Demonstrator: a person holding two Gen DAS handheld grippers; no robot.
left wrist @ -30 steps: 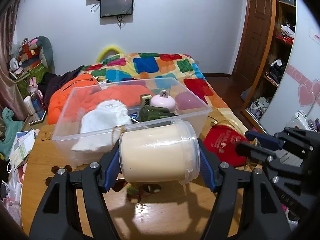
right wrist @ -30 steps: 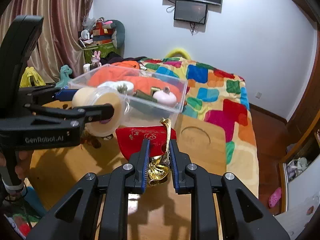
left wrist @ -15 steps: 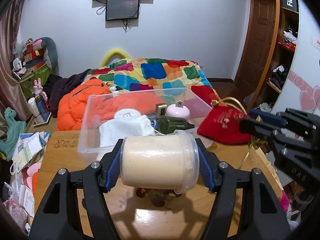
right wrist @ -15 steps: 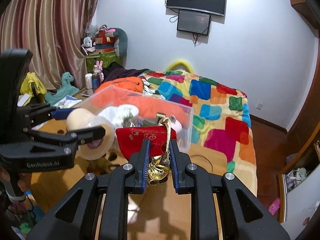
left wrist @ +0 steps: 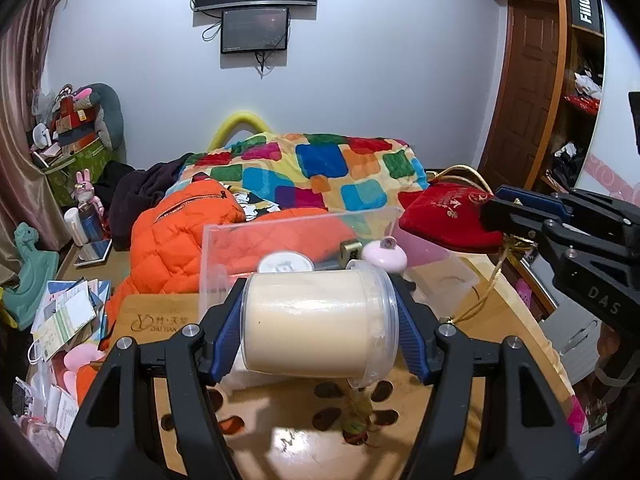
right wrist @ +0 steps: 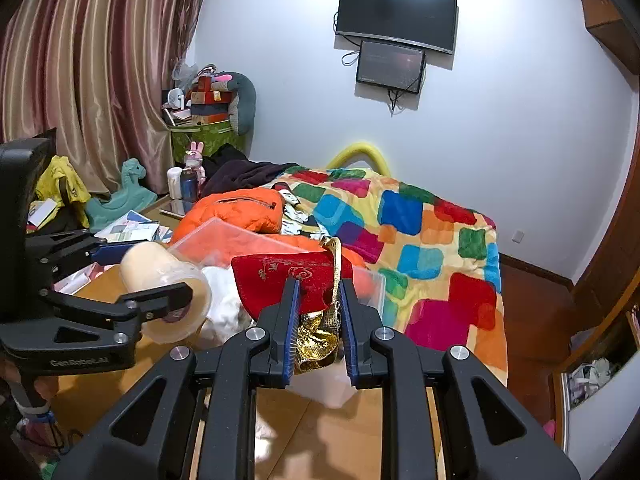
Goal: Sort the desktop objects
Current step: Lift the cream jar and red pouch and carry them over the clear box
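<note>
Two grippers are loaded as we look out over the desk [left wrist: 280,432]. Our left gripper [left wrist: 320,332] clamps a cream jar [left wrist: 316,328] lying sideways between its pads, raised above the wood, with the clear bin [left wrist: 224,248] just beyond at twelve o'clock. Our right gripper [right wrist: 318,320] is pinched tight on a red pouch [right wrist: 280,280] by its gold-lined neck, the pouch hanging at two o'clock from the jar, over the bin's far end.

"Fiilo" stands in white on a black box [left wrist: 586,16] on the shelf. The wooden table [left wrist: 160,320] carries a "ZHU TIAN" mark. The left gripper [right wrist: 160,300] reads "GenRobot.AI", the right gripper [left wrist: 486,216] "DAS".
</note>
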